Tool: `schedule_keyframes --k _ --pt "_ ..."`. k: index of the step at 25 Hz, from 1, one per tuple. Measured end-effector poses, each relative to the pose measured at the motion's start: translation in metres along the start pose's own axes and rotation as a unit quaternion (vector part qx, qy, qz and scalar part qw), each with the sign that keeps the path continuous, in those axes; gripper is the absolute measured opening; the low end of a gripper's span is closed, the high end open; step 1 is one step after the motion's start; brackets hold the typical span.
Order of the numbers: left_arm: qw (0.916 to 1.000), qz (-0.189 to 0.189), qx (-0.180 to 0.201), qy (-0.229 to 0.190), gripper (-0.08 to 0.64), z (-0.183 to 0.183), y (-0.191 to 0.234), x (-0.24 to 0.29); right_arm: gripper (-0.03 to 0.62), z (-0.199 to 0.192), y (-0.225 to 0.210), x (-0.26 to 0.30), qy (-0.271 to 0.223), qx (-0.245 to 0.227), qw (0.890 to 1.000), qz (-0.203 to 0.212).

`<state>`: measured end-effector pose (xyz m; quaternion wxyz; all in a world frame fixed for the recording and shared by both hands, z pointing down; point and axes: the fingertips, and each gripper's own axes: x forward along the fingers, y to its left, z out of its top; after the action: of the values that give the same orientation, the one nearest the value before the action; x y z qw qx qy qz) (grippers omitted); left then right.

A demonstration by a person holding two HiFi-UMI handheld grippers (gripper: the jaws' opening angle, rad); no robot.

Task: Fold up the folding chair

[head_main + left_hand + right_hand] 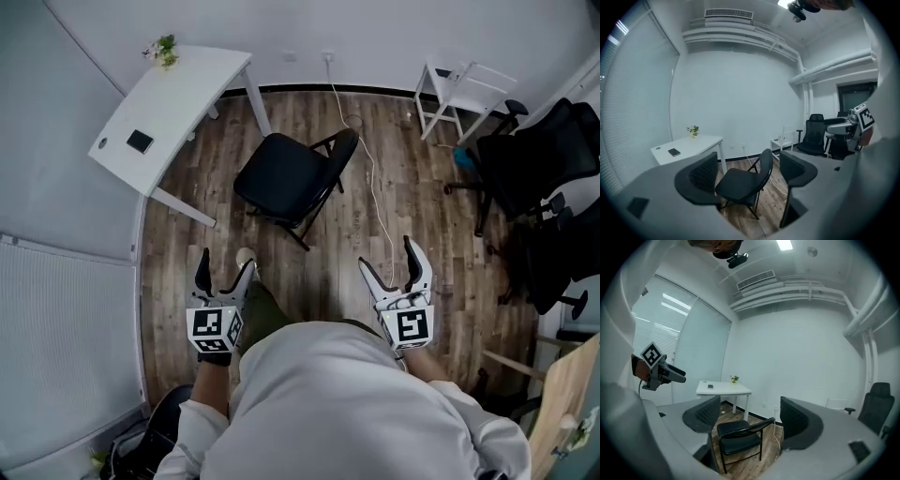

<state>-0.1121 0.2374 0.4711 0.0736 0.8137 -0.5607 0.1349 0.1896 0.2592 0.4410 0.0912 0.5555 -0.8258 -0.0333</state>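
**Both grippers open; chair unfolded, out ahead of the tips**

Left gripper (225,268): jaws apart, nothing between them. In the left gripper view the folding chair (740,183) shows through the gap between the two jaws, well beyond the tips. No contact.

Right gripper (387,257): jaws apart, nothing between them. In its own view the chair also sits in the gap, low and a little toward the left jaw, well beyond the tips. No contact.

Chair state: seat down and backrest up, standing open on the wood floor (412,197). Not folded.

Head view: both grippers are held side by side in front of the person's white top (347,403), tips pointing toward the chair. The chair stands ahead of them, roughly between the two lines of aim. Its seat is toward the left gripper's side and its backrest toward the right gripper's side.

Surroundings, relative to the jaws:
- A white cable (372,183) lies on the floor from the far wall, passes the backrest side of the chair and runs down toward the right gripper's tips.
- A white desk (187,89) stands beyond and outside the left gripper's left jaw, just beside the chair. On it are a small dark flat object (140,142) and a small plant (164,49).
- Black office chairs (539,159) stand well outside the right gripper's right jaw.
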Motion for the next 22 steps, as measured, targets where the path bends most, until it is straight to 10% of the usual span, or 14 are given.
schedule_keyframes --k 10,22 --pt "0.9845 -0.166 0.018 0.055 0.416 0.008 0.138 0.183 0.403 0.025 0.008 0.165 0.072 0.008 0.987 -0.144" --pt "0.9466 -0.269 0.045 0.173 0.416 -0.059 0.229 0.342 0.402 0.006 -0.058 0.291 0.136 0.101 0.941 -0.293"
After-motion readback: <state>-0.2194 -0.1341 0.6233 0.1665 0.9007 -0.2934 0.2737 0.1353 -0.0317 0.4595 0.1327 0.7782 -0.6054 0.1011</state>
